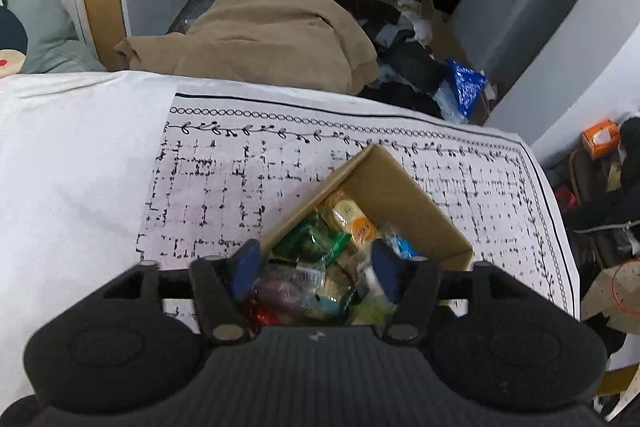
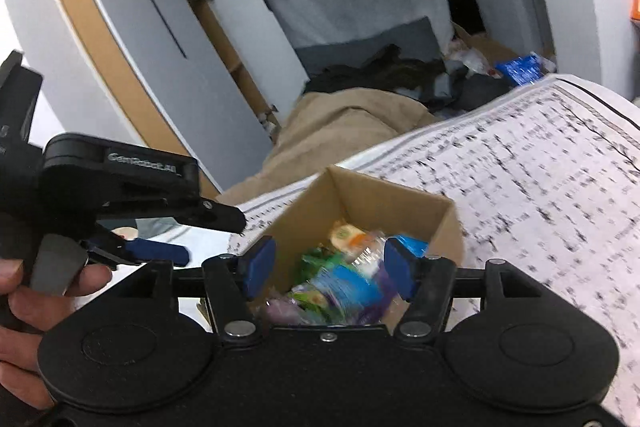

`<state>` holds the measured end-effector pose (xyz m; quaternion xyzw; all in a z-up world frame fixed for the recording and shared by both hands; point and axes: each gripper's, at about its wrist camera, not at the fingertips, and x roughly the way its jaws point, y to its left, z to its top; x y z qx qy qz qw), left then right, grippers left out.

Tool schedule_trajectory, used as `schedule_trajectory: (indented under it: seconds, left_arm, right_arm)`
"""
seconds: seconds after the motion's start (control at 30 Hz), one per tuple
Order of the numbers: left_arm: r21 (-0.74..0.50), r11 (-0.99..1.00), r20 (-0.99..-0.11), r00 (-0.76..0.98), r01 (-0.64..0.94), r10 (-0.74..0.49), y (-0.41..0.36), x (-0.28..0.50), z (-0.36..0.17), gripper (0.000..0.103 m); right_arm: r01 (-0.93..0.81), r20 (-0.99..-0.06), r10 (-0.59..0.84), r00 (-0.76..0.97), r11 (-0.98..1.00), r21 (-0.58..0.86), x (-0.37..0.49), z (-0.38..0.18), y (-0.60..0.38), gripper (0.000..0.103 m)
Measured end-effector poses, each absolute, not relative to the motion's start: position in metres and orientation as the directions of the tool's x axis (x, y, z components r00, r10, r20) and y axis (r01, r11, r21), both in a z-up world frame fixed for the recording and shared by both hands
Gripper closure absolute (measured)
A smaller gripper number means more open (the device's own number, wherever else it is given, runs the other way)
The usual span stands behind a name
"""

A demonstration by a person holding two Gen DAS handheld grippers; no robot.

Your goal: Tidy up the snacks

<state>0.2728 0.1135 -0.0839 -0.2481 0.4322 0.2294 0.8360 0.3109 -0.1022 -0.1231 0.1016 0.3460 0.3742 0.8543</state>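
An open cardboard box (image 1: 394, 193) sits on a patterned white cloth (image 1: 248, 167) and holds several wrapped snacks: green packets (image 1: 316, 241), a yellow and orange packet (image 1: 354, 219) and a blue one (image 1: 404, 247). My left gripper (image 1: 316, 269) hovers just above the box's near end, jaws open and empty. The right wrist view shows the same box (image 2: 384, 201) with my right gripper (image 2: 328, 269) open and empty above it. The left gripper (image 2: 160, 251) also shows there at the left, held in a hand.
A tan blanket (image 1: 272, 31) and dark clothes (image 1: 404, 67) lie beyond the cloth's far edge. A blue bag (image 1: 464, 87) sits at the far right. A grey plush toy (image 1: 32, 27) is at the left. White wardrobe panels (image 2: 168, 39) stand behind.
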Motion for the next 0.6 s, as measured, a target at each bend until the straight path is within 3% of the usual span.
schedule_trajectory:
  seconds: [0.13, 0.33, 0.6]
  left_arm:
    - [-0.231, 0.773, -0.835, 0.528, -0.591, 0.154, 0.111, 0.266, -0.080, 0.022]
    - [-0.269, 0.778, -0.831, 0.546, -0.567, 0.110, 0.106, 0.252, -0.076, 0.019]
    - [-0.277, 0.824, -0.818, 0.572, -0.495, 0.068, 0.096, 0.228, -0.059, 0.018]
  right_arm:
    - [-0.551, -0.534, 0.678, 0.505, 0.729, 0.406, 0.301, -0.112, -0.114, 0.043]
    - [-0.482, -0.562, 0.619, 0.548, 0.783, 0.392, 0.282, -0.099, -0.133, 0.042]
    - [-0.443, -0.550, 0.576, 0.604, 0.817, 0.369, 0.254, -0.072, -0.149, 0.031]
